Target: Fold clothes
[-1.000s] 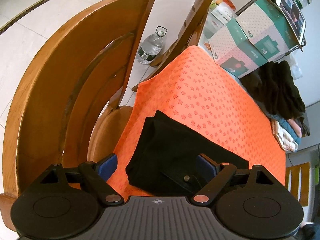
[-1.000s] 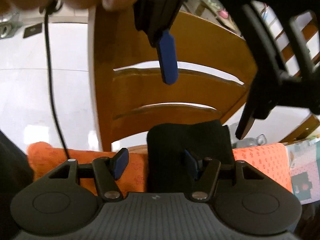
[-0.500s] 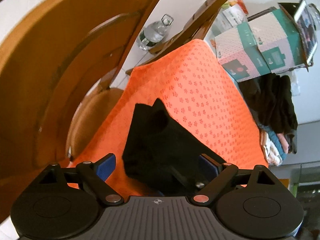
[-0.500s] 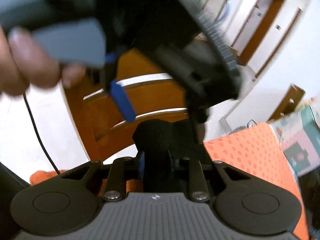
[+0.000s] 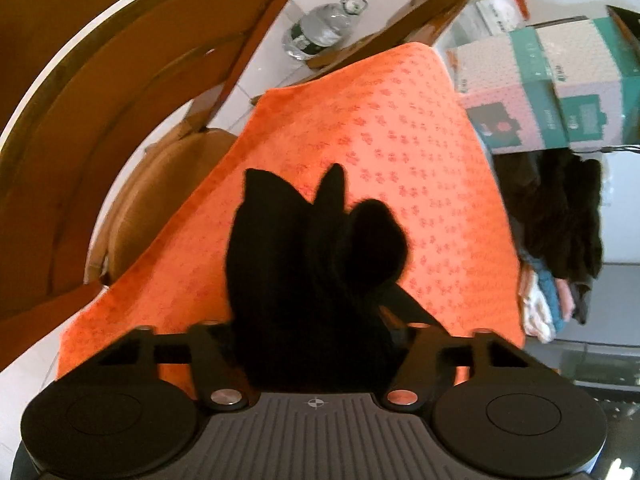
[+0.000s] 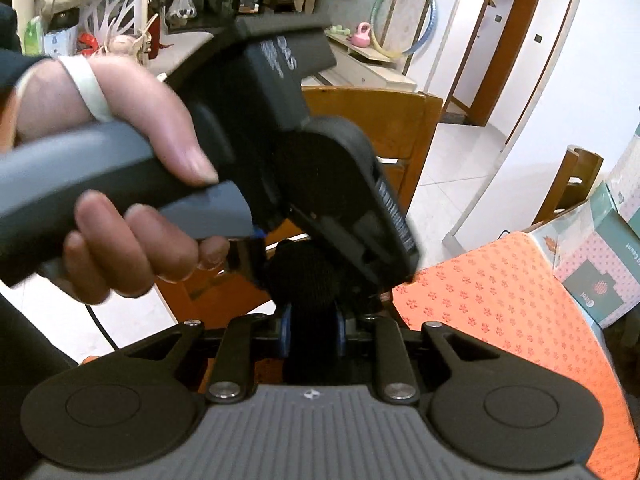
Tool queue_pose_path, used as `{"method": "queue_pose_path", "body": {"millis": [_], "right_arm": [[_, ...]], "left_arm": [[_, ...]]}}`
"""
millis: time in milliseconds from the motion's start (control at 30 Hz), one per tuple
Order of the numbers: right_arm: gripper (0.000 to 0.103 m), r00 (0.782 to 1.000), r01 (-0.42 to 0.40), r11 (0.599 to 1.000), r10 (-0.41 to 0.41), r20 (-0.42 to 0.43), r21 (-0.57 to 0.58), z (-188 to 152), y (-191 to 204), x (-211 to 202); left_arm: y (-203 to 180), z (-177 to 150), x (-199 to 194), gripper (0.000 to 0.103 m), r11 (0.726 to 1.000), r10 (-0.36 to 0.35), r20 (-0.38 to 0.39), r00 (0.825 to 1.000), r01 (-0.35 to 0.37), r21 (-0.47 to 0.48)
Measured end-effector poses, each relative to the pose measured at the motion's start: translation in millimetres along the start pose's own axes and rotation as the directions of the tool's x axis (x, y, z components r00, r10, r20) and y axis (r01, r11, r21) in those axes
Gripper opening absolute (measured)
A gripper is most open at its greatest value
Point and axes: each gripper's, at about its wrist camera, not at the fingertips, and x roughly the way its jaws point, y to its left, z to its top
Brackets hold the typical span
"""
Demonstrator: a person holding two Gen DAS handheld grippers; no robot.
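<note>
Black garment [image 5: 316, 264]: bunched, lifted off the orange cloth [image 5: 384, 128], pinched by both tools.
Left gripper [image 5: 316, 344], 6 o'clock: clamped on it.
Right gripper [image 6: 312, 330], 6 o'clock: narrow, clamped on it.
Risk: the two grips sit close; loose folds at 12 o'clock may sag and undo.
Writing: box [image 5: 560, 92] at 2 o'clock, unreadable.

Bright, even daylight; strong fisheye bending at the edges; the black garment [image 5: 312, 264] reads as a detailless silhouette, perhaps underexposed; the hand [image 6: 120, 184] is motion-blurred
</note>
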Motion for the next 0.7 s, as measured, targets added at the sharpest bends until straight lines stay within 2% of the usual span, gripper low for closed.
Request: {"method": "queue_pose_path", "body": {"millis": [33, 67, 100, 233, 300, 367, 567, 667, 700], "right_arm": [[0.024, 1.000, -0.010, 1.000, 0.010, -0.002, 0.019, -1, -3, -1], [0.024, 1.000, -0.020, 0.999, 0.021, -0.003, 0.039, -2, -7, -2], [0.024, 1.000, -0.031, 0.998, 0.031, -0.005, 0.058, -3, -10, -4], [0.026, 0.997, -0.070, 0.988, 0.072, -0.009, 0.135, -7, -23, -9], [0.031, 0.996, -0.089, 0.980, 0.092, -0.010, 0.175, -9, -30, -11], [0.031, 0.996, -0.080, 0.963, 0.087, -0.018, 0.257, -18, -43, -18], [0.038, 0.998, 0.025, 0.870, 0.008, -0.065, 0.492, -64, -90, -42], [0.040, 0.996, 0.084, 0.804, -0.044, -0.082, 0.589, -88, -106, -57], [0.045, 0.995, 0.091, 0.775, -0.049, -0.084, 0.625, -99, -114, -56]], "left_arm": [[0, 0, 0, 0.047, 1.000, -0.004, 0.008, 1.000, 0.004, 0.004], [1, 0, 1, 0.037, 1.000, -0.009, 0.016, 1.000, 0.009, 0.009], [1, 0, 1, 0.033, 1.000, -0.013, 0.023, 1.000, 0.013, 0.013], [-2, 0, 2, 0.031, 0.998, 0.024, 0.038, 0.999, -0.026, 0.050], [-1, 0, 3, 0.031, 0.998, 0.036, 0.039, 0.999, -0.038, 0.054], [0, 0, 4, 0.031, 0.997, 0.042, 0.037, 0.998, -0.044, 0.059], [0, -3, 4, 0.031, 0.995, 0.045, 0.034, 0.998, -0.047, 0.088], [-2, -3, 3, 0.031, 0.993, 0.050, 0.035, 0.998, -0.053, 0.105], [-2, -3, 3, 0.031, 0.993, 0.051, 0.035, 0.998, -0.054, 0.109]]}}
